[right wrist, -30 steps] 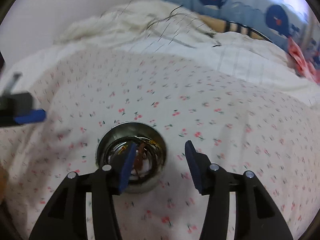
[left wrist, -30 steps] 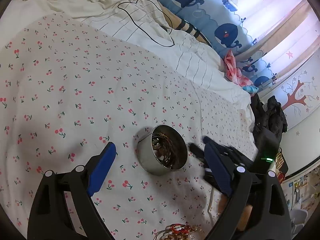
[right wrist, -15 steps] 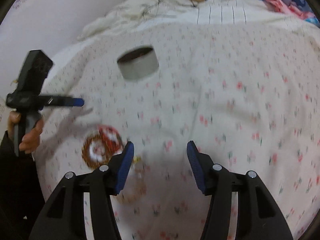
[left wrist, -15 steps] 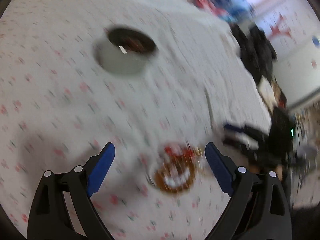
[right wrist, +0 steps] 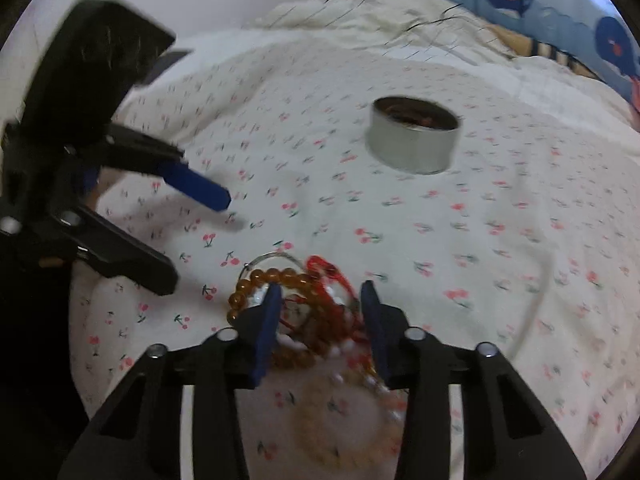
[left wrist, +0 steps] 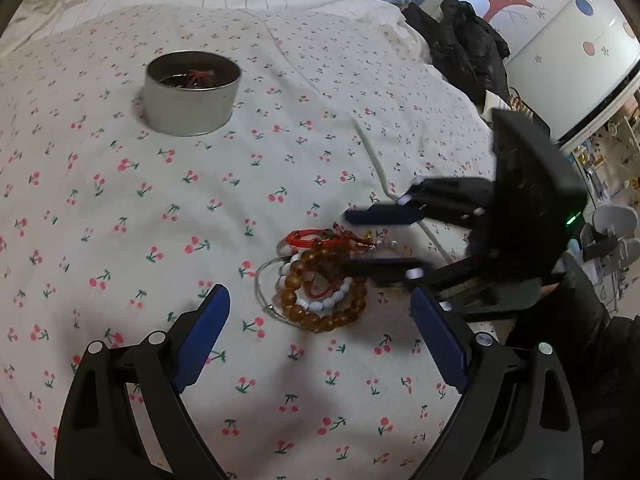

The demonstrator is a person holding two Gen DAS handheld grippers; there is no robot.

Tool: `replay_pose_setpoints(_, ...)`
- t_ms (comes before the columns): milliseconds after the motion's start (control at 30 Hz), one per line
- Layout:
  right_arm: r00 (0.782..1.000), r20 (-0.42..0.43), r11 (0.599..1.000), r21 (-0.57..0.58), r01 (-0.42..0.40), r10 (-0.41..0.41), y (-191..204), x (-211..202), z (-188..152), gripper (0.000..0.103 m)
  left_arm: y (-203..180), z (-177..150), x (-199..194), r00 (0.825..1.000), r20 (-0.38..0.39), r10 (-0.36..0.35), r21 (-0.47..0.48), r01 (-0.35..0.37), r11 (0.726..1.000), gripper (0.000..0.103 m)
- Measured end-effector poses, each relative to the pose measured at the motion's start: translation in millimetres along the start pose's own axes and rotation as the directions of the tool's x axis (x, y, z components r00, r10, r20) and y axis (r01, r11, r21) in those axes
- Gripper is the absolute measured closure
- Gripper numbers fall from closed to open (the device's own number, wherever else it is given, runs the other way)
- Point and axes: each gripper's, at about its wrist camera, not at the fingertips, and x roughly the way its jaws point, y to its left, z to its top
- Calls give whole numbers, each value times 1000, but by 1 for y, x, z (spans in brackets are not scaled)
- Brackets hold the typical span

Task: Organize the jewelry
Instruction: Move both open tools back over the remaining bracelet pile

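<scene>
Both grippers have swung from the tin [left wrist: 193, 92] down to the bracelet pile [left wrist: 320, 280] on the bed [left wrist: 120, 208]. Right gripper [right wrist: 320, 312] is closing around loose, slippery beads, not yet clamping; left gripper [left wrist: 320, 320] is hovering released. Best pinching one strand.

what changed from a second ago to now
Both grippers left the metal tin for the bracelet pile. The right gripper now straddles the pile, its jaws having just been closing around the beads. The left gripper hangs open beside it. Tin and pile stayed put.
</scene>
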Motion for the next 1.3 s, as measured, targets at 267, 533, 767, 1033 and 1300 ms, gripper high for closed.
replay_pose_setpoints(267, 998, 19, 991, 117, -57, 56, -22, 2, -2, 91, -16, -3, 15, 999, -44, -12, 55, 14, 998, 14)
replay_pose_setpoints(533, 982, 96, 929, 320, -185, 163, -62, -18, -6, 92, -37, -4, 49, 992, -97, 79, 141, -65, 988, 14)
replay_pose_setpoints(767, 981, 28, 865, 468, -181, 191, -86, 0, -22, 67, -28, 16, 57, 997, -23, 78, 57, -77, 995, 14)
replay_pose_setpoints(1033, 986, 83, 925, 343, -163, 143, -62, -3, 1, 61, -47, 10, 61, 997, -43, 59, 162, -52, 985, 14)
replay_pose_setpoints(1300, 995, 59, 933, 349, -92, 76, -69, -4, -2, 94, -58, 2, 66, 997, -54, 60, 211, -48, 976, 14)
